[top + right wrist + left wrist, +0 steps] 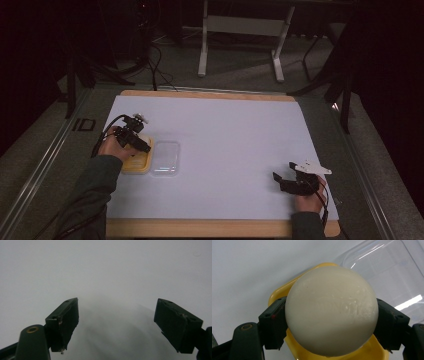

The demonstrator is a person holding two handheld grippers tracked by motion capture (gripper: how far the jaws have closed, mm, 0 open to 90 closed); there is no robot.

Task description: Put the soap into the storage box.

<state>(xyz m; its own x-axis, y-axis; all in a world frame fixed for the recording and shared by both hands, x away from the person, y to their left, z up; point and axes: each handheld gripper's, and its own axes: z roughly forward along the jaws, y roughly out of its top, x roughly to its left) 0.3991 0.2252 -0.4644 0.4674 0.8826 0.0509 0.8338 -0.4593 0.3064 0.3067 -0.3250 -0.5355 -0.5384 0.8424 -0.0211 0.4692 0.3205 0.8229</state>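
We've got the cream ball (331,312) pinched between our left gripper's (331,325) jaws, right above the yellow container (279,291); our right gripper (125,326) rests spread wide, well apart.

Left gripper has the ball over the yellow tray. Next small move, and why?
Probably lower it a little and open. The left gripper is shut on the white ball, directly above the yellow tray; the clear lid lies beside it, out of the way.
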